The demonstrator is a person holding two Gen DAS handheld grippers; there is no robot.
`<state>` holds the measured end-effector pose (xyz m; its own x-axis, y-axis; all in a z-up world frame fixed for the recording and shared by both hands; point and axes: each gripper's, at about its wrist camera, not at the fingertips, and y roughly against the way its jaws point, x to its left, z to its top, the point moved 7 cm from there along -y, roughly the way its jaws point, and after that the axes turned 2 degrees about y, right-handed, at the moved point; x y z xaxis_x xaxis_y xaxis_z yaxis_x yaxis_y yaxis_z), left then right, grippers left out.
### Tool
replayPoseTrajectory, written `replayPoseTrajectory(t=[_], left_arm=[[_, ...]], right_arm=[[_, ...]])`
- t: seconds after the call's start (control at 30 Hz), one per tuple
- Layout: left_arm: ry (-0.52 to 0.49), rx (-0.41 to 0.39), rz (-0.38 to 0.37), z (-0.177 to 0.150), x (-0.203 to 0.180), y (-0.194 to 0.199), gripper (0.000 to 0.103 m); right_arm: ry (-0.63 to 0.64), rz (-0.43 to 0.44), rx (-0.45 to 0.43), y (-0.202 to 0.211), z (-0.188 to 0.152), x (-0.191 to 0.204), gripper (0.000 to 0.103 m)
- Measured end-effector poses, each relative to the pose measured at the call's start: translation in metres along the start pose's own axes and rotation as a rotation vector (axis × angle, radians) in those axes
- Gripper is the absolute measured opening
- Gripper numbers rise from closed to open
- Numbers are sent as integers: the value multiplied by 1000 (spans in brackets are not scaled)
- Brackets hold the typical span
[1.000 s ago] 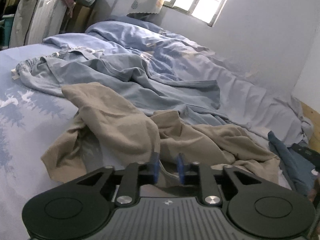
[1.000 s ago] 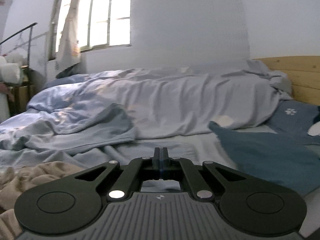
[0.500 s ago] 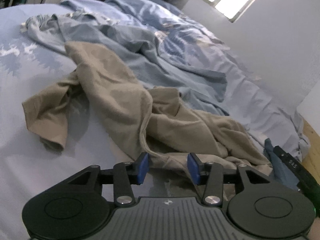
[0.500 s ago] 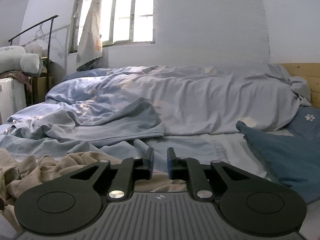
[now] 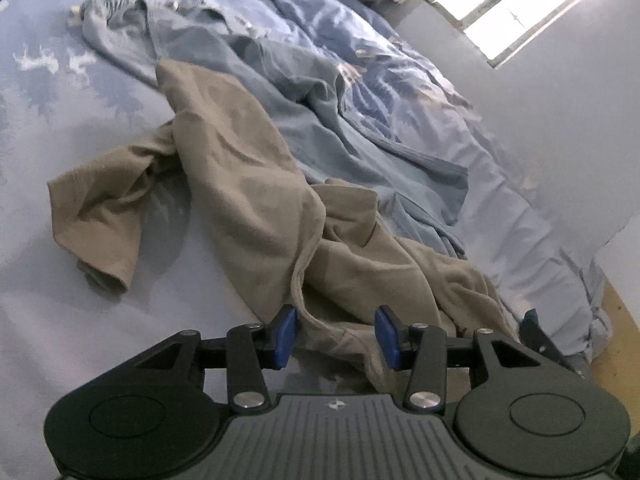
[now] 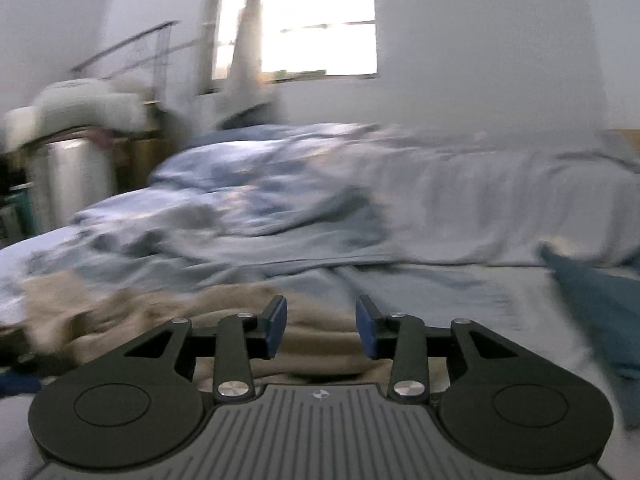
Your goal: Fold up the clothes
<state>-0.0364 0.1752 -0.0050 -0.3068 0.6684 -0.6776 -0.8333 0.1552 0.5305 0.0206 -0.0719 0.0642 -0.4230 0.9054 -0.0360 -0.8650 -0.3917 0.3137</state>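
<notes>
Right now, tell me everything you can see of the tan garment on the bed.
The tan garment is soft, thin-looking cloth, crumpled and unfolded on the pale blue bed sheet. One part trails out to the left of the left wrist view, ending in an open hem. Its far edge lies against the grey-blue clothing. Its near folds lie between the open left gripper's fingers.

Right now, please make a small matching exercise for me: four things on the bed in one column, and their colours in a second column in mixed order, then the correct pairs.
Column one:
1. crumpled garment
2. duvet
3. pads of the left tool
4. cloth at the right edge

Column two:
A. dark teal
B. tan
C. bright blue
D. pale blue with a darker print

Pairs: 1-B, 2-D, 3-C, 4-A
</notes>
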Motion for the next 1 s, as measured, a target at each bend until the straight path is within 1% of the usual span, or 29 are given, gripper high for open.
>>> replayPoseTrajectory(t=[0.17,0.23,0.27,0.37,0.43,0.5,0.57,0.63,0.67,0.7,0.83,1.0], left_arm=[[32,-20,-5,7,5,1,39],[29,-23,-11,9,4,0,29],[29,-24,-9,9,4,0,27],[36,-16,-3,8,6,-1,16],[44,-9,-1,8,9,-2,7],[51,-10,-3,9,11,-2,2],[60,-17,-5,11,13,0,1],[63,-35,-4,15,14,2,1],[64,-41,-9,17,14,3,1],[66,-45,-13,19,14,4,0],[69,-63,-17,22,14,7,0],[85,-38,1,19,19,3,1]], right_arm=[[125,290,31,12,-11,57,38],[179,362,50,16,-18,77,38],[205,395,60,18,-21,87,38],[282,467,93,21,-34,112,38],[318,484,115,22,-41,122,38],[342,486,134,22,-48,128,38],[364,468,147,20,-52,129,36],[373,455,161,17,-55,128,24],[371,450,171,16,-55,125,12],[370,446,178,14,-56,122,9],[364,476,193,16,-57,117,5],[380,500,216,18,-61,117,5]])
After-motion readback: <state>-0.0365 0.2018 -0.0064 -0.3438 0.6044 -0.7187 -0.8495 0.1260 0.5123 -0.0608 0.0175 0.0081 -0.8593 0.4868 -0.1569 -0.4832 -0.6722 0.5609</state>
